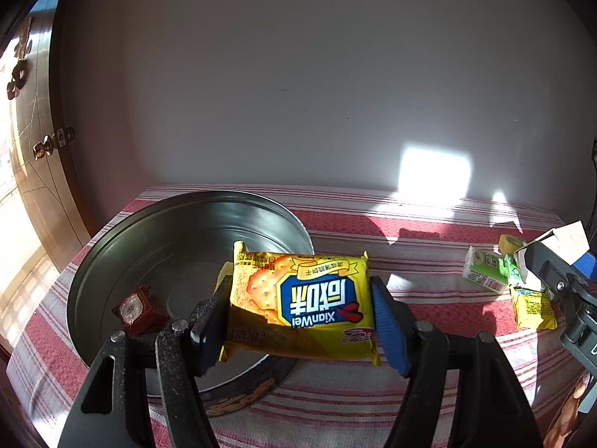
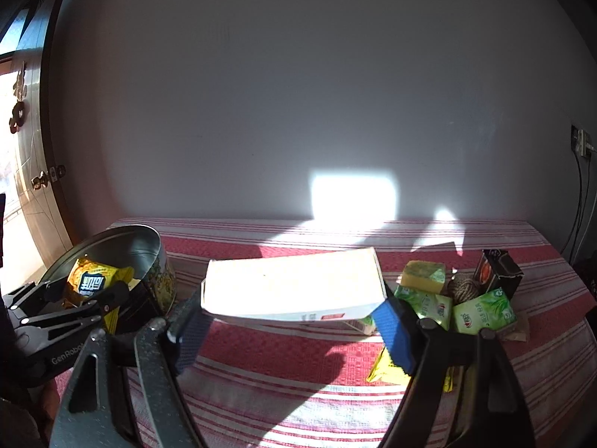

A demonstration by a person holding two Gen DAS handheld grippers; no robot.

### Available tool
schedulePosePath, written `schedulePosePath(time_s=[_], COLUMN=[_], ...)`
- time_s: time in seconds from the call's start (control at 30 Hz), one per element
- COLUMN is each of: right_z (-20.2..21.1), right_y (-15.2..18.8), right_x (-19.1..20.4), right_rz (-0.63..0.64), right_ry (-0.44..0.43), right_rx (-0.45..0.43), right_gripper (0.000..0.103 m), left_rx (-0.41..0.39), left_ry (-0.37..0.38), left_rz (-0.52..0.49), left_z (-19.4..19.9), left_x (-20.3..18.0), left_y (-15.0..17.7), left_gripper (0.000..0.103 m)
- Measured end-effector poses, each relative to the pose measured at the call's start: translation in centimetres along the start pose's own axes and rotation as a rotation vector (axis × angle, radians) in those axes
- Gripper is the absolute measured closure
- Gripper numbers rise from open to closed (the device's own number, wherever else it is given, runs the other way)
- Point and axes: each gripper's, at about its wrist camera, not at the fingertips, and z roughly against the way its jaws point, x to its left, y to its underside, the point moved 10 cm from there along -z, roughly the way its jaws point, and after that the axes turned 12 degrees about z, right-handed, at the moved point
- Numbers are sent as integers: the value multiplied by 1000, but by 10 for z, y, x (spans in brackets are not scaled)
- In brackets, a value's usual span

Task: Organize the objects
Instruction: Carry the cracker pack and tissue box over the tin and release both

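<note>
From your left wrist, your left gripper (image 1: 300,311) clamps the yellow cracker pack (image 1: 302,298) over the near rim of the metal tin (image 1: 123,246), a small red packet (image 1: 135,308) lying inside.

From your right wrist, your right gripper (image 2: 294,326) clamps a white box (image 2: 294,285) above the striped cloth (image 2: 283,358), beside green cartons (image 2: 481,311).

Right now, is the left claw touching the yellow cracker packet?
Touching. The left wrist view shows the left claw with both pads pressed against the yellow cracker packet.

Yellow-blue cracker packet (image 1: 304,304); red-white striped cloth (image 1: 410,231); white box (image 2: 294,287).
</note>
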Motion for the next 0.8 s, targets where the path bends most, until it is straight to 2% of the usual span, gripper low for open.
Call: schedulePosePath(time_s=[0.27, 0.47, 0.63, 0.8], right_z=[-14, -36, -56, -73], right_y=[-31, -45, -46, -42], right_x=[58, 106, 138, 161], right_rz=[14, 13, 8, 28], right_ry=[-87, -159, -206, -236], right_rx=[-43, -48, -30, -1], right_gripper=[23, 23, 23, 23], left_rx=[-33, -30, -34, -33], left_ry=[-92, -176, -244, -277], left_rz=[67, 112, 135, 155], left_z=[-3, -12, -13, -16], left_x=[59, 106, 141, 162], left_y=[-20, -26, -26, -24], left_gripper=[32, 32, 32, 32])
